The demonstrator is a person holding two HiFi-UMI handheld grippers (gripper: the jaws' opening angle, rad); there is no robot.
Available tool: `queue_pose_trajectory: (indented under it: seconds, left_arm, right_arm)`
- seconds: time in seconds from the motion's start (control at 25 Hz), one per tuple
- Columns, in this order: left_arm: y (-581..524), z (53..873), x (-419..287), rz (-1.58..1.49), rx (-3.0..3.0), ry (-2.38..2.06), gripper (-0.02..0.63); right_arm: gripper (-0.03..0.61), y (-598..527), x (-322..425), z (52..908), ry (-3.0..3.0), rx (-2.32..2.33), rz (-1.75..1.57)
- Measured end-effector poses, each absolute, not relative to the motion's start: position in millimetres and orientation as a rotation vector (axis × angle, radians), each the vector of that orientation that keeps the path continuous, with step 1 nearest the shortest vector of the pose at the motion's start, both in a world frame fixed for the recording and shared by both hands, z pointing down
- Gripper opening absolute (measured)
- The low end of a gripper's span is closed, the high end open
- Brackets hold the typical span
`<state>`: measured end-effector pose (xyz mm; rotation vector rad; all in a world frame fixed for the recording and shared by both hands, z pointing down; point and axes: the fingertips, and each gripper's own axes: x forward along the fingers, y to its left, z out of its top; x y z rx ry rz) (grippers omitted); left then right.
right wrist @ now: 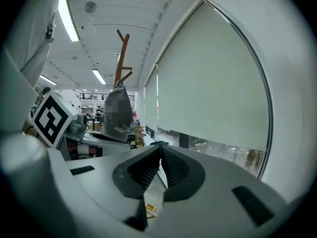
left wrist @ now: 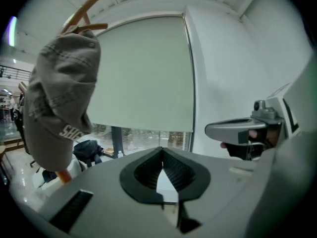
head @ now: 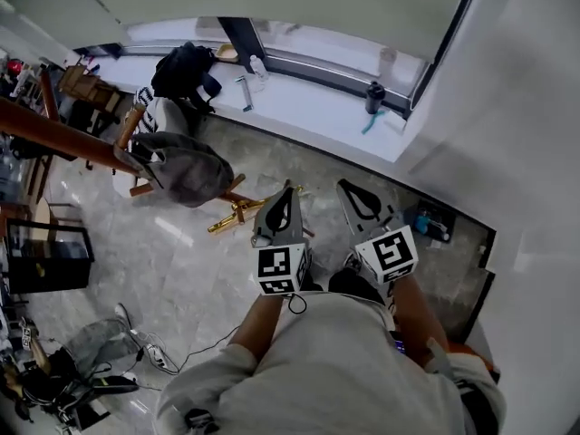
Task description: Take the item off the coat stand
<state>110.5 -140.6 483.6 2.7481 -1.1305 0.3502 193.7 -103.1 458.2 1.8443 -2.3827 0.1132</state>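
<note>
A grey cap (head: pixel 186 169) hangs on a peg of the wooden coat stand (head: pixel 54 132), up and left of both grippers. My left gripper (head: pixel 286 194) is shut and holds nothing, a short way right of the cap. My right gripper (head: pixel 348 188) is beside it, also shut and empty. In the left gripper view the cap (left wrist: pixel 58 108) hangs at the far left under the stand's pegs (left wrist: pixel 88 6), well left of the shut jaw tips (left wrist: pixel 161 151). In the right gripper view the cap (right wrist: pixel 118 114) and stand (right wrist: pixel 122 58) are small and distant, left of the shut tips (right wrist: pixel 159 147).
A white windowsill (head: pixel 299 107) runs behind the stand with a black bag (head: pixel 184 71) and a dark cup (head: pixel 374 96) on it. A white wall (head: pixel 535 152) stands close on the right. A black cabinet (head: pixel 45 256) and cables (head: pixel 154 356) lie at lower left.
</note>
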Motion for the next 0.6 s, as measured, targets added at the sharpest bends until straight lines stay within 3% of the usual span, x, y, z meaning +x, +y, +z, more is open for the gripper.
queue_pose_trajectory:
  seconds: [0.32, 0.36, 0.44, 0.6]
  left_arm:
    - [-145.2, 484.1, 23.8, 0.334, 2.585, -1.429, 0.011]
    - [-144.8, 483.6, 15.3, 0.330, 2.569, -1.455, 0.011]
    - [-143.8, 481.1, 1.2, 0.321, 2.544, -1.502, 0.011]
    - [-143.4, 473.8, -29.7, 0.300, 2.486, -1.602, 0.011]
  right_arm:
    - [0.009, -133.9, 128.7, 431.9, -2.618, 1.545, 0.011]
    - [0.018, -135.7, 121.2, 431.1, -2.638, 1.513, 0.014]
    - [0.107, -139.0, 107.2, 430.1, -2.676, 1.444, 0.027]
    - [0.126, -149.5, 81.2, 421.2, -2.722, 1.346, 0.009]
